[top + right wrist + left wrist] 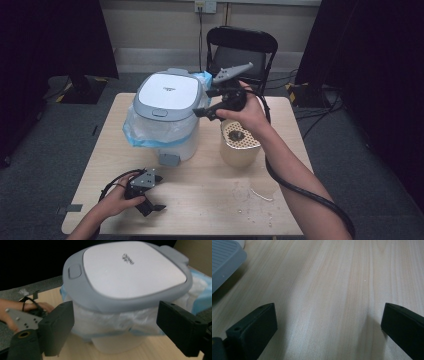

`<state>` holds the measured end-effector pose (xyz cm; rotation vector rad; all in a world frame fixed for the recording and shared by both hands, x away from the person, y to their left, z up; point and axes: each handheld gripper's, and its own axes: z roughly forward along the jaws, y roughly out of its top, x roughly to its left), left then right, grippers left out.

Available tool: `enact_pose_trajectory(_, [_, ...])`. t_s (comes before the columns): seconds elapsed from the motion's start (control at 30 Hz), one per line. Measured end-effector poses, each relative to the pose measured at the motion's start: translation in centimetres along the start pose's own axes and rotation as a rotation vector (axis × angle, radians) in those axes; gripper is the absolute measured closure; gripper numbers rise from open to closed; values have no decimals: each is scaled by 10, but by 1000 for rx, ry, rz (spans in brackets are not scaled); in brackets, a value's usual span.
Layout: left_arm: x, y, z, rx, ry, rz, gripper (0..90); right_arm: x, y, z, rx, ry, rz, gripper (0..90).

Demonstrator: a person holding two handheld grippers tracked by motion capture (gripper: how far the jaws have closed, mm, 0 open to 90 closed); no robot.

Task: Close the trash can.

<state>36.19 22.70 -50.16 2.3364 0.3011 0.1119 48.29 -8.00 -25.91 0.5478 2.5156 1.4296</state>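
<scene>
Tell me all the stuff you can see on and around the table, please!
pedal bin: one, white with a grey lid, lid shut, blue bag liner sticking out under the rim, on the far left part of the table.
canister: one, beige with a perforated top, standing on the table just right of the bin.
spill: one wet patch with drops, on the table in front of the canister.
table: one, light wood.
folding chair: one, black, behind the table.
left gripper: one, black, jaws open, resting on the table near the front left.
right gripper: one, black, jaws open with nothing between them, held above the table beside the bin lid.
</scene>
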Motion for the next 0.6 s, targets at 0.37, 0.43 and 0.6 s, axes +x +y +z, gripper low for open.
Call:
enact_pose_trajectory(0.37, [0, 0, 1, -12, 3, -3, 0, 44, -72, -20, 77, -24, -10, 146])
enact_pose_trajectory(0.43, [0, 0, 0, -2, 7, 0, 0, 53, -87, -17, 96, -14, -7, 148])
enact_pose_trajectory(0.6, [-1, 0, 0, -1, 1, -7, 0, 67, -119, -5, 106, 23, 4, 148])
